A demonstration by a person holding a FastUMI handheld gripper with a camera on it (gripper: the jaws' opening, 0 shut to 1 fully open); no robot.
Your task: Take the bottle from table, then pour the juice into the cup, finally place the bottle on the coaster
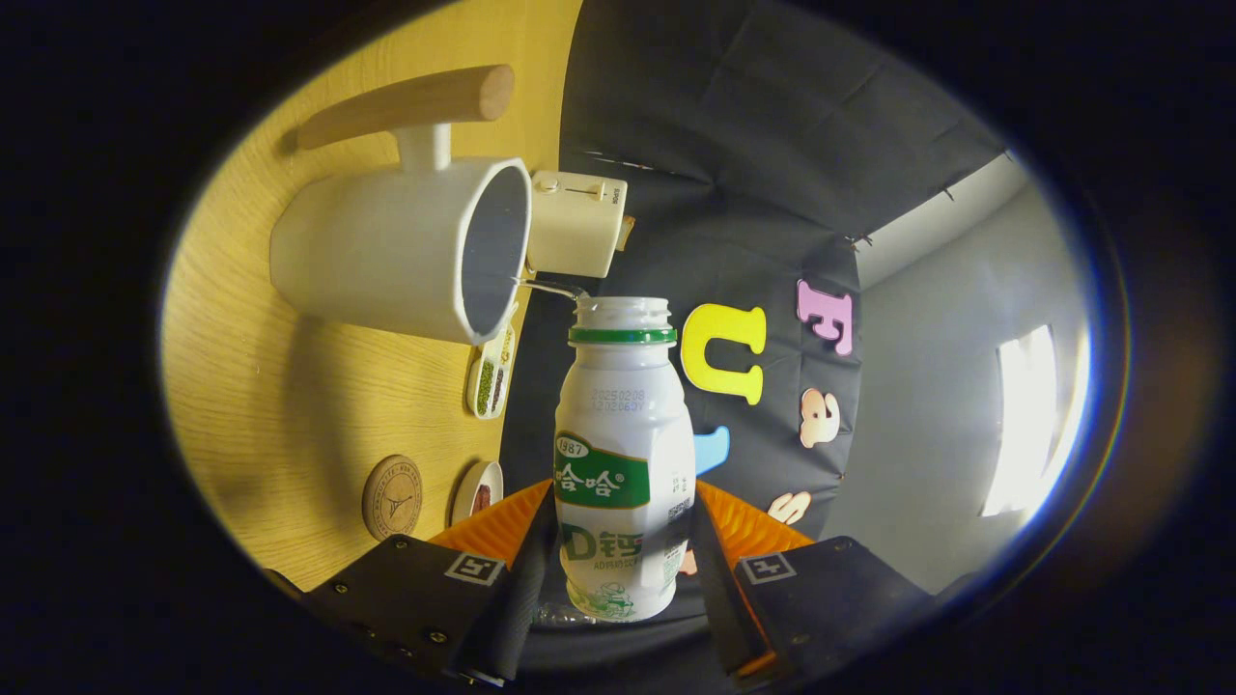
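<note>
My gripper (623,541) is shut on a white plastic bottle (623,454) with a green label and a green neck ring; its cap is off. The orange fingers (497,526) press on its two sides near the base. The whole view is rolled sideways, so the bottle lies tipped toward the table. Its open mouth is right beside the rim of a white cup (386,251) with a wooden handle. A thin stream (547,286) runs from the mouth to the cup's rim. The round wooden coaster (392,497) lies on the table, nearer to me than the cup.
A white box-shaped appliance (577,222) stands just behind the cup. A small dish of green and dark beans (491,375) and another small dish (478,490) lie on the wooden table (280,386) between cup and coaster. The booth's black cloth wall rises beyond the bottle.
</note>
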